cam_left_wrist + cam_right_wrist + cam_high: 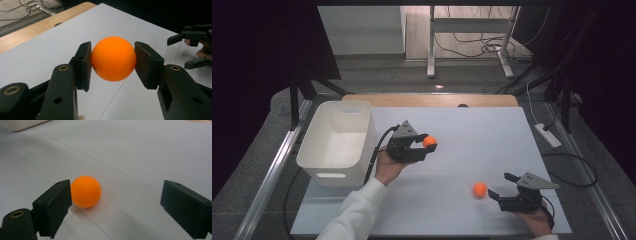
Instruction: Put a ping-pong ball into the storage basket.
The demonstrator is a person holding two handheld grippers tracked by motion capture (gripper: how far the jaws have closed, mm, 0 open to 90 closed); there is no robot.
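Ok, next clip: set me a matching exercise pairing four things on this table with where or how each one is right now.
Things:
1. left gripper
2. right gripper
3. orange plastic ball on the white table sheet
4. white plastic bin

States:
a. lies loose by one jaw
b. shut on the other orange ball, lifted
c. stands at the table's left edge
d. open, low over the sheet

Pairs: 1-b, 2-d, 3-a, 4-c
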